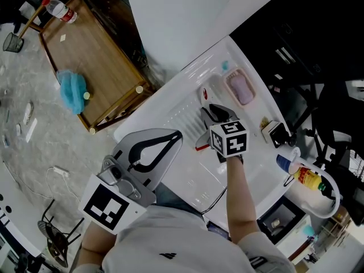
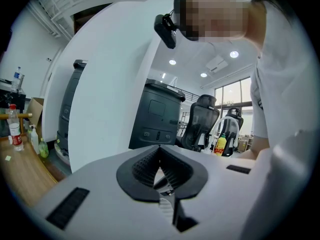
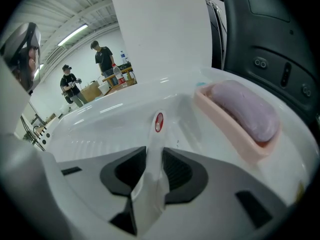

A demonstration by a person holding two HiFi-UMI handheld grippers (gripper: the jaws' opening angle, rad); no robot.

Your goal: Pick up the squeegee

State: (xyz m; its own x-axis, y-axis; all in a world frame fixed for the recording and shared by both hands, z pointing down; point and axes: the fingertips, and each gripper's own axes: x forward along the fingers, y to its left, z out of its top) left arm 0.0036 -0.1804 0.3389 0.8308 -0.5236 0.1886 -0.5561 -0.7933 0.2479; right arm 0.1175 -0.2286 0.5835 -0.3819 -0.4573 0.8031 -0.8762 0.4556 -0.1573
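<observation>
1. My right gripper (image 3: pixel 153 153) points steeply down at a white sink counter (image 3: pixel 95 129), and the squeegee (image 3: pixel 156 131) sits directly in its mouth.
2. The squeegee's white handle runs straight ahead from between the jaws. It ends in a red oval just beyond the fingertips, and its wider part disappears under the gripper body.
3. The jaws stand narrowly apart, with one pad close on each side of the handle. I see no clear clamping, so I judge this gripper to be open around the handle, not gripping it.
4. The squeegee appears to lie on the counter, not lifted.
5. Ahead and to the right of this gripper is a pink soap dish (image 3: pixel 235 136) holding a purple soap bar (image 3: pixel 245 109), apart from the handle.
6. My left gripper (image 2: pixel 160 151) hangs off to the left of the right one, its jaws closed together on nothing.
7. As I judge it, the reach and alignment are done. Closing on the handle and lifting the squeegee remain.
</observation>
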